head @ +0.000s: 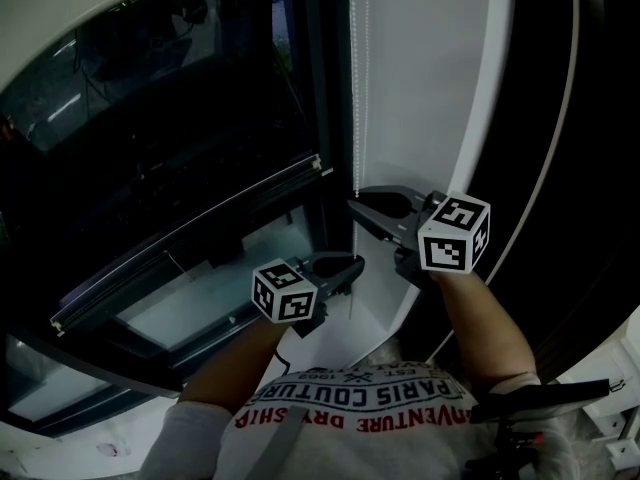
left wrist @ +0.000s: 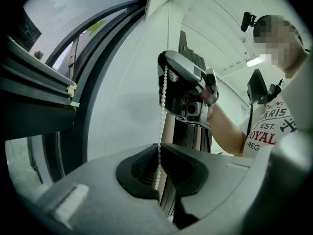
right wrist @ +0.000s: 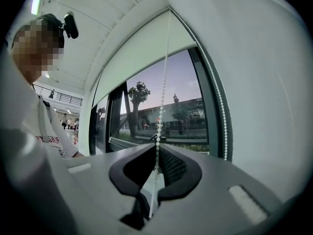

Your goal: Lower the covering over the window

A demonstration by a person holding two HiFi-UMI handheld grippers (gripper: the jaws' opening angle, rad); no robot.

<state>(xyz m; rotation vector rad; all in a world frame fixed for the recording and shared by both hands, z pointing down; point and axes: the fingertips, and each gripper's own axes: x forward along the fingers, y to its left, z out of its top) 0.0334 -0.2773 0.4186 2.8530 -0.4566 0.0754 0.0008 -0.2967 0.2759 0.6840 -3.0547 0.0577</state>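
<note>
**Gripping the bead chain (right wrist: 161, 97) beside the window (right wrist: 181, 106)**

Reading our shirt (head: 360, 400), we make out "PARIS COUTURE" upside down; our left gripper (left wrist: 157, 153) and right gripper (right wrist: 157, 148) each have fingers closed on the bead chain, which hangs at the window's right edge; the white roller blind (right wrist: 142, 58) covers only the top of the window; a white wall (right wrist: 264, 82) flanks the window's right side; a white ceiling (right wrist: 98, 38) runs above it; trees (right wrist: 138, 92) and dusk sky show beyond it.

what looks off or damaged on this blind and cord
Nothing stands out: the bead chain hangs straight and untangled, the right gripper and left gripper each shut on it, and the roller blind looks intact.
</note>
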